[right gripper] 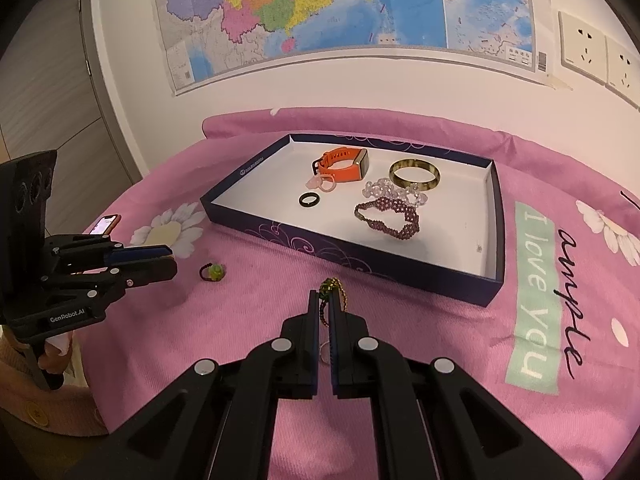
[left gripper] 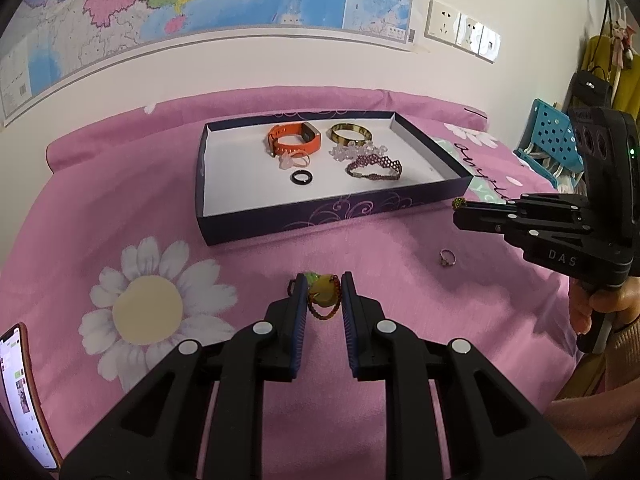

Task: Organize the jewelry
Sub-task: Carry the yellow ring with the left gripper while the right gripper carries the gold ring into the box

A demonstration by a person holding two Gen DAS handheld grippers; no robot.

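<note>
A purple box lid (left gripper: 320,216) (right gripper: 496,200) with a white inside holds an orange watch (left gripper: 294,140) (right gripper: 344,166), a gold bangle (left gripper: 351,133) (right gripper: 415,175), a dark beaded bracelet (left gripper: 374,168) (right gripper: 390,214), clear beads, pink rings and a black ring (left gripper: 301,177) (right gripper: 309,199). My left gripper (left gripper: 323,286) (right gripper: 172,260) is open around a bead bracelet with a yellow-green charm (left gripper: 322,294) (right gripper: 214,272) on the pink sheet. My right gripper (right gripper: 325,298) (left gripper: 458,206) is shut on a green-gold beaded piece (right gripper: 329,285) (left gripper: 459,201), near the box's front edge.
A small ring (left gripper: 447,258) lies on the sheet between the grippers. A phone (left gripper: 24,396) (right gripper: 105,224) lies at the left edge. A blue basket (left gripper: 550,136) stands at the right. A map and wall sockets are behind.
</note>
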